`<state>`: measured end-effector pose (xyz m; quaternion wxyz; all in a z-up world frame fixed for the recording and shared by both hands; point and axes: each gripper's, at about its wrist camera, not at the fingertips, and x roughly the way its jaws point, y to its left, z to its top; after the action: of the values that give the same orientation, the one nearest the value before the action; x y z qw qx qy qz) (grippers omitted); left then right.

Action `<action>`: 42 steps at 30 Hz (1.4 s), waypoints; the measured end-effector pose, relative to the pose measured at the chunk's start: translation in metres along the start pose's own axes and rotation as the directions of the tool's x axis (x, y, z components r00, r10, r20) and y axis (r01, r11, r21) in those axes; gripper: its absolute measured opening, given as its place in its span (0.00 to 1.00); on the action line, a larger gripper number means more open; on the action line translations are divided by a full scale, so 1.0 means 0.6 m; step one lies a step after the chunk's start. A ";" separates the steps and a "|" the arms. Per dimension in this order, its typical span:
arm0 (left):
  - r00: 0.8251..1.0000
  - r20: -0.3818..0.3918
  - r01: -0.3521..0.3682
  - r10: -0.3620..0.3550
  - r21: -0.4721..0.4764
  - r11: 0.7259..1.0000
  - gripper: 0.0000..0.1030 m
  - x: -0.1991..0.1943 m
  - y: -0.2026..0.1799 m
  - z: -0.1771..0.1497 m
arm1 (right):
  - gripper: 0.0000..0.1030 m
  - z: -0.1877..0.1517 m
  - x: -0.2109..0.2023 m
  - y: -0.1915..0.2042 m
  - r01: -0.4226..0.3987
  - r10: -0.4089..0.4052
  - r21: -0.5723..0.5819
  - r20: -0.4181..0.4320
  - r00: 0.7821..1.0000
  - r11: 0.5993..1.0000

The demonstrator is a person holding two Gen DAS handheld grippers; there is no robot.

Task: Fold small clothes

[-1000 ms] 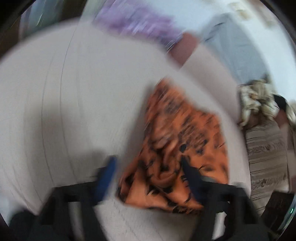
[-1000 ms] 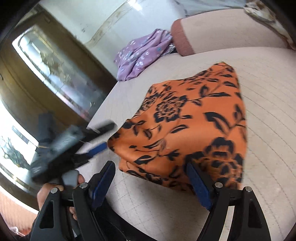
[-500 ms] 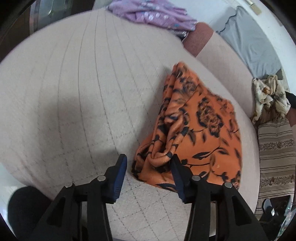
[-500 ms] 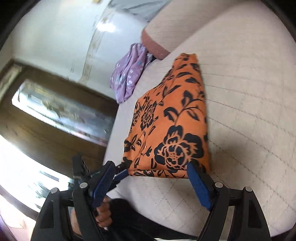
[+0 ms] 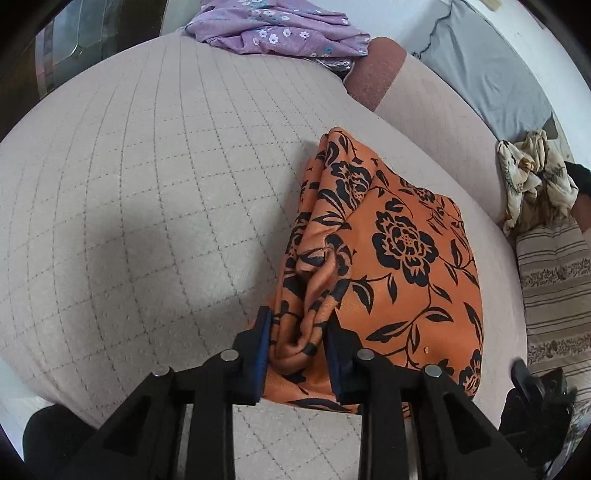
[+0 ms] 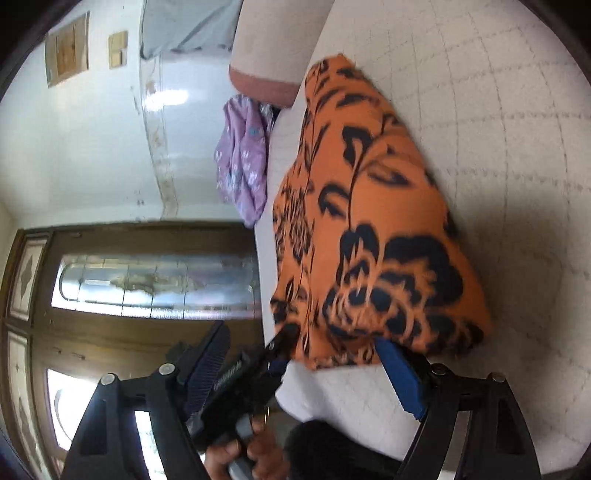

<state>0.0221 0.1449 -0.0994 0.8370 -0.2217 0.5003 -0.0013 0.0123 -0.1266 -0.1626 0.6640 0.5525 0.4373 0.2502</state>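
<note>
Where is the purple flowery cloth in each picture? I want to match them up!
Left wrist view: the purple flowery cloth lies at the top centre, at the far edge of the quilted cream cushion.
Right wrist view: the same cloth sits left of centre, hanging off the cushion's edge, since this picture is turned sideways.
Shared landmark: the orange cloth with black flowers, and the reddish-brown bolster end beside the purple cloth.

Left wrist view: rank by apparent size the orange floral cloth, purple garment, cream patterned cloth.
1. orange floral cloth, but nearest the camera
2. purple garment, partly cropped, farther away
3. cream patterned cloth
</note>
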 end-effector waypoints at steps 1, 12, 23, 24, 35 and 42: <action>1.000 -0.009 0.000 0.000 -0.007 1.000 0.27 0.005 0.002 0.000 | 0.81 0.003 0.003 -0.008 0.023 -0.024 0.029 0.018 1.000 0.999; 1.000 -0.010 -0.014 0.014 0.010 1.000 0.27 0.018 -0.005 0.008 | 0.80 -0.004 -0.004 -0.035 0.036 -0.048 0.155 0.074 0.996 0.987; 0.995 0.102 0.015 -0.018 0.031 0.999 0.13 -0.055 -0.026 -0.020 | 0.20 0.011 -0.027 -0.008 0.101 -0.102 0.013 0.062 0.993 0.995; 0.998 0.067 -0.006 0.004 0.022 1.000 0.13 -0.033 -0.018 -0.025 | 0.20 0.013 -0.032 -0.009 0.111 -0.111 0.006 0.057 0.992 0.994; 0.982 0.173 -0.089 0.074 0.081 0.993 0.40 -0.075 -0.042 -0.010 | 0.74 -0.002 -0.061 -0.056 0.059 -0.058 0.017 -0.054 0.997 0.998; 0.975 0.218 -0.108 0.050 0.263 0.959 0.51 -0.042 -0.137 0.012 | 0.74 0.016 -0.146 -0.015 0.133 -0.130 -0.181 0.028 0.991 0.974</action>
<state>0.0338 0.0793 -0.0446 0.9069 -0.0827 0.4129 -0.0132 -0.0239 -0.2053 -0.1444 0.7304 0.4610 0.4429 0.2403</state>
